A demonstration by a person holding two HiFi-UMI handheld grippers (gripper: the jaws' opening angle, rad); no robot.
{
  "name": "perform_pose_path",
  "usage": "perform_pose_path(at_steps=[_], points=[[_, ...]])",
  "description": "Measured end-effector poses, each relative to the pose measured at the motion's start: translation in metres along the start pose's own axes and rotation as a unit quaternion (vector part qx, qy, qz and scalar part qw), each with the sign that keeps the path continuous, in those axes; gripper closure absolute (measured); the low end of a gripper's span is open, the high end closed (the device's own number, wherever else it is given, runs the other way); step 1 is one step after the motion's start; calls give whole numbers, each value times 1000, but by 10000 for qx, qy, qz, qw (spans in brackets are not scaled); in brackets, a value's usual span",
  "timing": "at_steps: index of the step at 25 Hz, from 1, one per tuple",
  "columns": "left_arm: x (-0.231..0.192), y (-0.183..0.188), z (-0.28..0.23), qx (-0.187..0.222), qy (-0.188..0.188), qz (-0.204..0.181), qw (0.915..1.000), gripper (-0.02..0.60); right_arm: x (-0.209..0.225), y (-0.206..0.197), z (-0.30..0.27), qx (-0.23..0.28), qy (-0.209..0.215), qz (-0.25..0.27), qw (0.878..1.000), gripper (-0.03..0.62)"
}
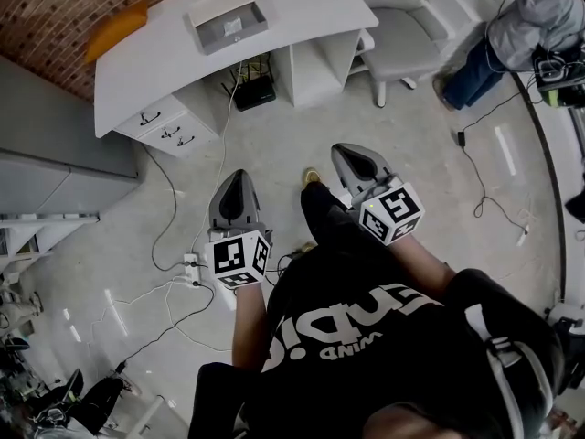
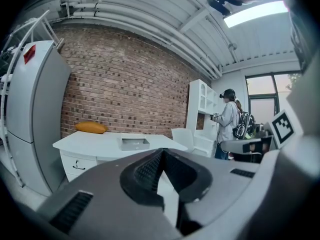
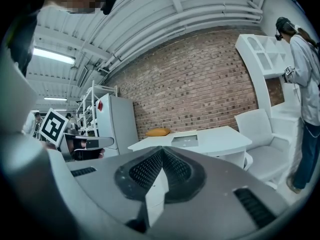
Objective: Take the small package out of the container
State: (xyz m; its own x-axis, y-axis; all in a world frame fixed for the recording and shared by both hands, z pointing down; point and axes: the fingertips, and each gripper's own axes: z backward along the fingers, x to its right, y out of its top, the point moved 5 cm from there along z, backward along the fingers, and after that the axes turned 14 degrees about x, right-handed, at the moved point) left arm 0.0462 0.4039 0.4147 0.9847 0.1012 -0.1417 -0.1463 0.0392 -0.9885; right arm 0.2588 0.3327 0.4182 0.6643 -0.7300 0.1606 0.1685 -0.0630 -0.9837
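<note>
while the white lettering on my black shirt (image 1: pixel 356 327) sits upside down and unreadable, black-and-white square markers show on each cube. i hold my left tongs (image 1: pixel 239 176) and right tongs (image 1: pixel 344 150) side by side, nearly level, aimed at the curved white desk (image 1: pixel 311 16). both ribbed pairs of jaws are pressed together, empty. the grey rectangular container (image 1: pixel 212 5) rests there, well apart from them, with a small pale package (image 1: pixel 235 27) inside.
</note>
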Motion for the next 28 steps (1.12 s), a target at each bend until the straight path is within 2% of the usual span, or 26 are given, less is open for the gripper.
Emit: perform_pose_path(at_steps=[14,28], points=[[-28,6,-73,-90,-79,90,9999,577,33,2,-70,-70,27,-120,9999,594],[-48,19,-135,-160,108,82,9998,577,76,12,-127,-103,42,-259,9996,594]])
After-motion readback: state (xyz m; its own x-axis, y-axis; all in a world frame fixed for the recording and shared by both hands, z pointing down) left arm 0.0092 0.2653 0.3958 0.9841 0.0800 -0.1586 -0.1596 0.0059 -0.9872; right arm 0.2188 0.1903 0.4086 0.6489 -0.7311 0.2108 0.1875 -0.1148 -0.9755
